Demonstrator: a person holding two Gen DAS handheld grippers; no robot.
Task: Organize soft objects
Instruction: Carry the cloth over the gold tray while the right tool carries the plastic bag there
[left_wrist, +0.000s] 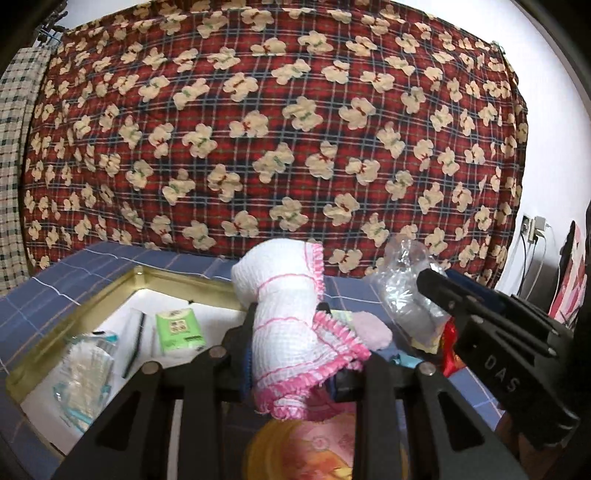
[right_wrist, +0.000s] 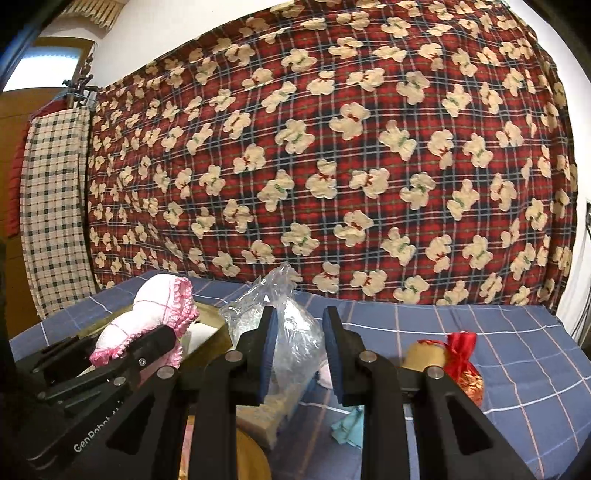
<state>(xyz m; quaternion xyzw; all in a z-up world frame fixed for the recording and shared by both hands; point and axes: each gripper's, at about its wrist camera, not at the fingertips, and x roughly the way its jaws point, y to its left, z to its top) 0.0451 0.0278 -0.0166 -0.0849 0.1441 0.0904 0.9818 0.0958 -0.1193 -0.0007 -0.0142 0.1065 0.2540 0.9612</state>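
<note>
A rolled white cloth with pink frilled trim (left_wrist: 284, 295) stands up between the fingers of my left gripper (left_wrist: 289, 314), which is shut on it above a gold-rimmed open box (left_wrist: 107, 295). A crumpled clear plastic bag (right_wrist: 291, 332) sits between the blue pads (right_wrist: 269, 354) of my right gripper (right_wrist: 301, 345), which is shut on it. In the left wrist view the right gripper (left_wrist: 430, 282) comes in from the right with the clear plastic bag (left_wrist: 402, 280) at its tip. In the right wrist view the left gripper (right_wrist: 162, 334) and the white cloth (right_wrist: 155, 310) lie at the left.
The box holds a green tissue pack (left_wrist: 179, 328), a clear packet (left_wrist: 85, 369) and a pen. On the blue checked sheet (right_wrist: 498, 332) lie a red pouch (right_wrist: 461, 354), a tan cylinder (right_wrist: 424, 356), a light blue scrap (right_wrist: 349, 424) and a pink soft piece (left_wrist: 373, 332). A red bear-print blanket (left_wrist: 280, 129) hangs behind.
</note>
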